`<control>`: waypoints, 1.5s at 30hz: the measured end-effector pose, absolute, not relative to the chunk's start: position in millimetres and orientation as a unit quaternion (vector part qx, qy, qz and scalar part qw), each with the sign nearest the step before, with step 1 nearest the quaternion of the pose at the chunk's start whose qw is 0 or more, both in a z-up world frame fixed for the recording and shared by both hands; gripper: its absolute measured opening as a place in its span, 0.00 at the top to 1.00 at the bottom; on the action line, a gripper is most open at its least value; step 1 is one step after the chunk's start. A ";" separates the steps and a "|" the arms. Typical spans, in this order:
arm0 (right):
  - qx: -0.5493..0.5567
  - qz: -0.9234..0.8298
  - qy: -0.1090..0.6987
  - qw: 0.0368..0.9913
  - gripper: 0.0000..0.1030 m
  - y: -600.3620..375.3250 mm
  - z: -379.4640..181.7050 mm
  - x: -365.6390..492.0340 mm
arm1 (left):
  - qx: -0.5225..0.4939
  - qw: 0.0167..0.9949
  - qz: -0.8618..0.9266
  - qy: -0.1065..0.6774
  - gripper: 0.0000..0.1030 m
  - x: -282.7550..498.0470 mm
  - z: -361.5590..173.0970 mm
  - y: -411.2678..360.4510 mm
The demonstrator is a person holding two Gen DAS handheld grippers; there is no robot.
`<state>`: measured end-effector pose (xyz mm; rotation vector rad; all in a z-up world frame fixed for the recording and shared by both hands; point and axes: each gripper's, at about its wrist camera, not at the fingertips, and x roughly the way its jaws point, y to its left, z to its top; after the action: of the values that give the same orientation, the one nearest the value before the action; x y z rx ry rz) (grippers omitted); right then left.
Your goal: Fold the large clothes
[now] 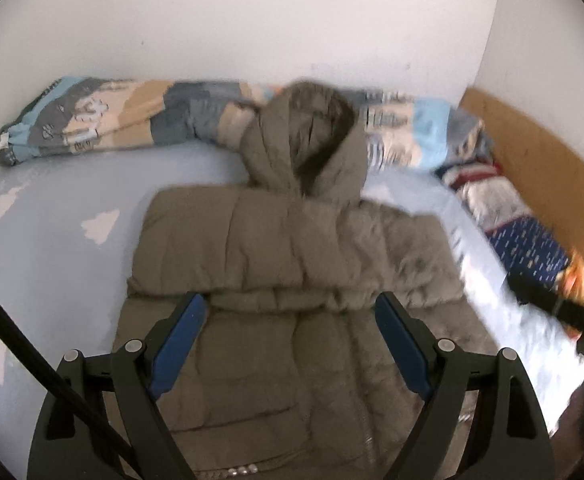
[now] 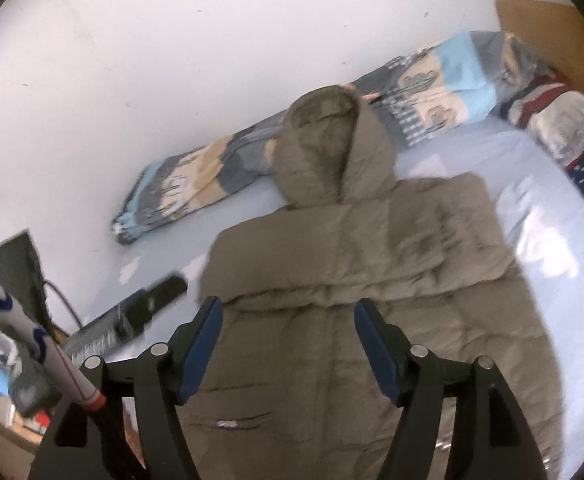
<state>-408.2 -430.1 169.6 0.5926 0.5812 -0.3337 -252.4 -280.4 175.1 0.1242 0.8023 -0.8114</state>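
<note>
An olive-brown puffer jacket [image 1: 292, 264] lies flat on the pale blue bed, hood [image 1: 312, 140] pointing to the far wall. Both sleeves are folded across the chest in a band. It also shows in the right wrist view [image 2: 356, 264]. My left gripper [image 1: 290, 308] is open and empty, hovering over the jacket's lower body just below the folded sleeves. My right gripper [image 2: 288, 312] is open and empty too, above the same part of the jacket. The other gripper's dark body shows in the left wrist view [image 1: 556, 304] at the right and in the right wrist view [image 2: 148, 304] at the left.
A rolled patterned blanket [image 1: 104, 116] lies along the far wall. More bedding, striped and navy [image 1: 504, 216], lies at the right by a wooden headboard [image 1: 544, 172]. The bed sheet [image 1: 52, 208] has white cloud prints. Clutter stands at the left of the right wrist view [image 2: 8, 360].
</note>
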 end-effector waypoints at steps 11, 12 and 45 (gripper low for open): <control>0.206 -0.230 0.323 0.895 0.29 -537.2 209.4 -314.9 | 0.057 0.836 -0.327 0.437 0.16 -193.8 124.1 -269.3; 0.202 -0.235 0.321 0.895 0.29 -546.5 214.1 -302.0 | 0.053 0.835 -0.324 0.442 0.16 -189.0 120.3 -267.2; 0.183 -0.349 0.326 0.860 0.94 -684.8 162.1 -144.6 | 0.116 0.839 -0.348 0.402 0.16 -201.4 119.8 -277.6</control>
<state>-144.6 -684.8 162.1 0.3836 0.6835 -0.7324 -201.4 -277.6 119.8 0.2443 0.8495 -0.7349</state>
